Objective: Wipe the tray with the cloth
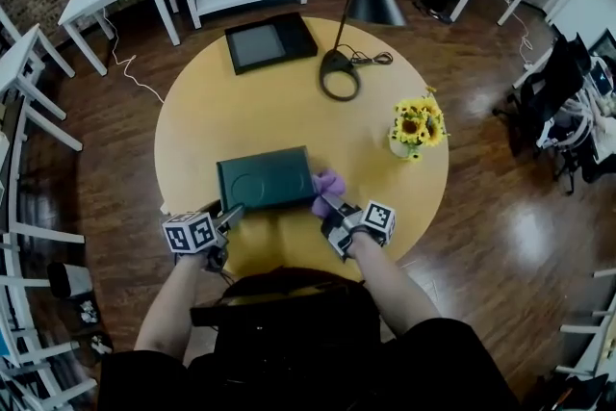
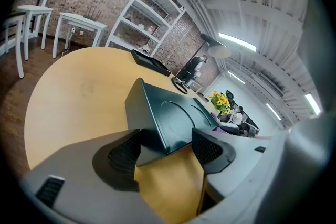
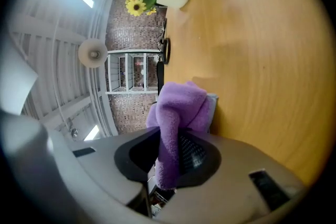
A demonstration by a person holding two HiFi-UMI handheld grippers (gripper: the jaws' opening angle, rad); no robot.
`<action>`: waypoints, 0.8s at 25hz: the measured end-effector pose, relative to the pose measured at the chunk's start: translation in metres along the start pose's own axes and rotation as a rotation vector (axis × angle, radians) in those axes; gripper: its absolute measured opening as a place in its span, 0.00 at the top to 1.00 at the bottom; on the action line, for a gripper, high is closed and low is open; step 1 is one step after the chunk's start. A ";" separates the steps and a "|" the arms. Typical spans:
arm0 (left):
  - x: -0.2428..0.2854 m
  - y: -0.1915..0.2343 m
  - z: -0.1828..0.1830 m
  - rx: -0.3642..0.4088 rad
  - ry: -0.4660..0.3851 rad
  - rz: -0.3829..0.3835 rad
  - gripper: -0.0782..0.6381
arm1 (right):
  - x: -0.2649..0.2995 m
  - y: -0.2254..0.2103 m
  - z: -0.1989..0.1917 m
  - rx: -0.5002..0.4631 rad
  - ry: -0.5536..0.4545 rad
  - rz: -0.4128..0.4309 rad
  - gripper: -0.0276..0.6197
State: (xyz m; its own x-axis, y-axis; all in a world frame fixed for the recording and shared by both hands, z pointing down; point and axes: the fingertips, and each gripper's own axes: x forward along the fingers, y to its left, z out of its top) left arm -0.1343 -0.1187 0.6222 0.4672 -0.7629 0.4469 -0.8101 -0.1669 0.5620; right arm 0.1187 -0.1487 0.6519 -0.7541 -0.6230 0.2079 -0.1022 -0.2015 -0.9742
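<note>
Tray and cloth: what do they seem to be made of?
Tray: probably moulded plastic, dark green with a dull satin finish. The smooth surface and pressed-in round recesses suggest it, though painted metal is possible. Cloth: likely microfibre or fleece, purple, with a fuzzy nap and soft, rounded folds.
</note>
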 end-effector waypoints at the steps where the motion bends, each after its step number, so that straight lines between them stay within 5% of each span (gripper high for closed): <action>1: 0.000 0.000 0.000 -0.001 -0.002 -0.002 0.47 | -0.002 -0.001 -0.002 0.009 -0.019 0.004 0.84; 8: 0.000 -0.002 0.003 0.030 0.035 -0.058 0.47 | -0.012 -0.002 -0.018 0.062 -0.136 0.054 0.84; 14: 0.009 0.021 0.086 0.121 -0.051 -0.062 0.47 | -0.023 0.003 -0.026 0.065 -0.188 0.080 0.84; 20: 0.069 0.036 0.102 0.257 0.119 -0.120 0.47 | -0.021 0.002 -0.045 0.082 -0.244 0.107 0.84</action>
State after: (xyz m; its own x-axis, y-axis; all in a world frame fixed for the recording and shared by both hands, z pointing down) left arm -0.1668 -0.2415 0.6022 0.5907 -0.6519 0.4754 -0.8027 -0.4150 0.4283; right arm 0.1049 -0.1023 0.6412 -0.5784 -0.8055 0.1291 0.0299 -0.1791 -0.9834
